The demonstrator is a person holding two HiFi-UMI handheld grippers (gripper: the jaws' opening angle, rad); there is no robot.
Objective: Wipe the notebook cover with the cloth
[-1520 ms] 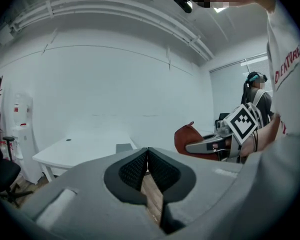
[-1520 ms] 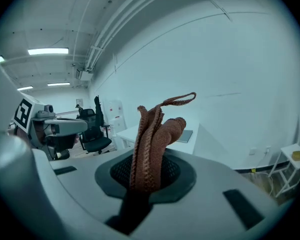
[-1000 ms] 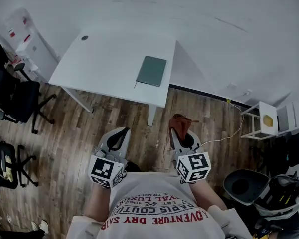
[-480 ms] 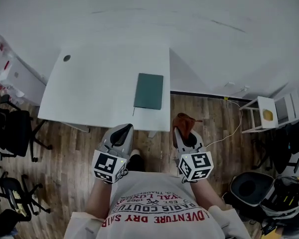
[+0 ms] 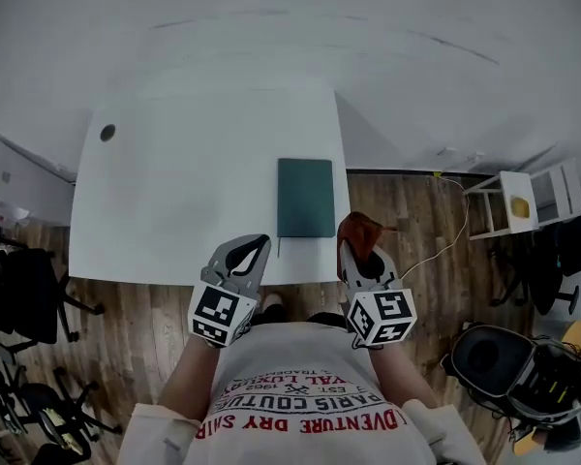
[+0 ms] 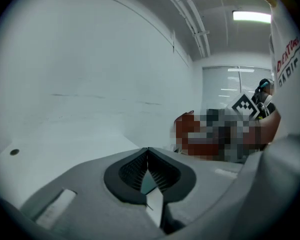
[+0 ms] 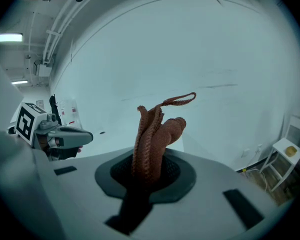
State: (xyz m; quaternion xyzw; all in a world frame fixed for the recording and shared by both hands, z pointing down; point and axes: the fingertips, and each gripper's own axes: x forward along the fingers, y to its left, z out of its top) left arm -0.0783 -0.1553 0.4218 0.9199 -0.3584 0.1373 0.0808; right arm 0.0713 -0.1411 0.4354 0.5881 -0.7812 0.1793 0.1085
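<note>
A dark green notebook (image 5: pixel 305 198) lies flat near the front right corner of the white table (image 5: pixel 174 192). My right gripper (image 5: pixel 353 247) hovers just off the table's front right corner, shut on a rust-brown cloth (image 5: pixel 362 232) that sticks up bunched from its jaws (image 7: pixel 152 139). My left gripper (image 5: pixel 251 251) is at the table's front edge, left of the notebook, with its jaws closed together and nothing between them. A sliver of the notebook (image 6: pixel 148 182) shows beyond the left gripper's (image 6: pixel 148 160) closed tips.
A small dark grommet hole (image 5: pixel 107 133) marks the table's far left. A white side stand (image 5: pixel 518 204) is on the wood floor at right, with a cable (image 5: pixel 445 245) running to it. Black office chairs (image 5: pixel 19 294) stand at left, and a black bin (image 5: pixel 489 358) at lower right.
The person has stepped up to the table: the table and notebook have come nearer, and both grippers now reach its front edge. The cloth stays held in the right gripper.
</note>
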